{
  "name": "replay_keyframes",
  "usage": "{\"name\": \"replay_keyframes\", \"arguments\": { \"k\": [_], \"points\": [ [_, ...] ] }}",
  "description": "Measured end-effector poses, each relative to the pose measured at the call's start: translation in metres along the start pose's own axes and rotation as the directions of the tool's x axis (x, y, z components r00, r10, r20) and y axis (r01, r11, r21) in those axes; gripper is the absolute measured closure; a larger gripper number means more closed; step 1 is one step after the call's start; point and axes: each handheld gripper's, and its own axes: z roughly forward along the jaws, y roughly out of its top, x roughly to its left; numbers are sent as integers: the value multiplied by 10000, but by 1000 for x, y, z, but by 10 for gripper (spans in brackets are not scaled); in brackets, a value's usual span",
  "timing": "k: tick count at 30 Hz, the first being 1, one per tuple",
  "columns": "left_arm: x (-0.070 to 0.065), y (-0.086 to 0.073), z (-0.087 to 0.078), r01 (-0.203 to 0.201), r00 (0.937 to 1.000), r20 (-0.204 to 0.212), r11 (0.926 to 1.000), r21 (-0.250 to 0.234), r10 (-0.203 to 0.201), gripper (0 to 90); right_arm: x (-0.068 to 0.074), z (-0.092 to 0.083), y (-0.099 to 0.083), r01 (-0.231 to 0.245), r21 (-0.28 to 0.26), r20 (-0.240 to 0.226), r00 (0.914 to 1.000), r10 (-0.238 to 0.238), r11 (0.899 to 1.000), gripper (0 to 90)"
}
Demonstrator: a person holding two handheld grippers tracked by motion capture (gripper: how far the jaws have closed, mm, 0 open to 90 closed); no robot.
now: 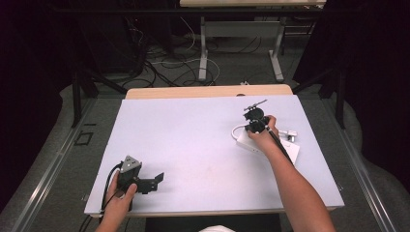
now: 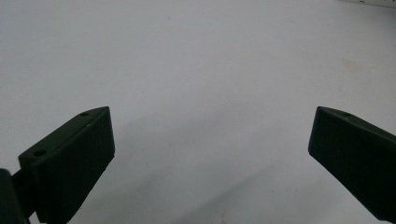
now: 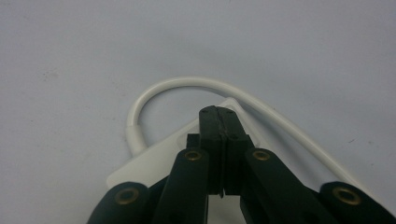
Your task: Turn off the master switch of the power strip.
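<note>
My right gripper [image 1: 251, 126] stands at the right of the table, a hand wrapped round it, pointing down at a flat white block [image 1: 291, 151]. In the right gripper view my right gripper [image 3: 218, 115] is shut, its jaws pressed flat together with nothing between them, their tips over the white block [image 3: 154, 158]. A white cable [image 3: 177, 85] loops out from the block's corner and curves back past the jaws. My left gripper [image 1: 159, 180] lies low at the table's front left, held by the other hand. Open and wide apart, my left gripper [image 2: 210, 140] has bare table between its jaws.
The pale tabletop [image 1: 193, 140] has a wooden strip [image 1: 208, 91] along its far edge. A small white plug piece [image 1: 290, 133] lies beside the block. Behind the table are desk legs [image 1: 203, 53] and loose cables [image 1: 159, 63] on the floor.
</note>
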Motion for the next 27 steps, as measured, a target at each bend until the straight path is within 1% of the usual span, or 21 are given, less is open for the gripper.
{"name": "replay_keyframes", "arguments": {
  "k": [2,3,6,8,10,11,15,17,19,20,21,23,24,25,27],
  "points": [
    [0,0,0,-4,10000,-2,10000,23,4,4,2,0,0,168,-8,174,9997,-167,9999,900],
    [-1,-1,1,13,9999,-114,9999,-123,-14,4,3,0,0,276,-13,182,9995,-275,9996,900],
    [-1,-1,1,10,9999,-114,9999,-119,-11,4,3,0,0,321,18,173,9993,-321,9995,900],
    [-1,-1,1,13,9999,-115,9999,-120,-15,4,2,1,0,154,4,126,9998,-154,9999,900],
    [-1,-1,1,29,9999,-117,9999,-133,-31,4,1,1,-1,289,64,82,9995,-290,9996,900],
    [0,0,0,13,10000,-3,10000,8,-13,4,1,0,-1,307,23,131,9994,-307,9995,900],
    [0,-1,0,46,10000,-49,10000,-32,-46,4,0,1,-2,57,-122,4,10000,-57,9999,900],
    [0,0,0,39,10000,-16,10000,-1,-39,4,-4,-1,-2,-140,-285,-197,9997,134,9995,900],
    [0,0,0,-34,10000,-52,10000,44,34,4,-7,-2,-3,-294,-235,-344,9990,286,9993,853],
    [0,0,1,-39,9999,-167,9999,-137,37,4,-7,-2,-3,-354,-263,-322,9989,346,9990,836],
    [-1,-1,2,59,9999,-121,9999,-146,-61,5,-8,-2,-3,-312,-308,-301,9991,303,9990,824],
    [-1,0,2,70,9999,-112,9998,-159,-71,4,-9,-2,-4,-483,-313,-266,9985,475,9983,804],
    [-1,0,2,61,9999,-128,9999,-147,-63,4,-9,-2,-4,-495,-313,-253,9985,487,9983,799],
    [-1,0,1,25,10000,-19,10000,-22,-25,5,-9,-2,-4,-480,-319,-234,9986,473,9983,796],
    [-1,0,1,21,10000,-46,10000,-66,-22,4,-10,-2,-4,-473,-320,-247,9986,465,9984,785]
  ]
}}
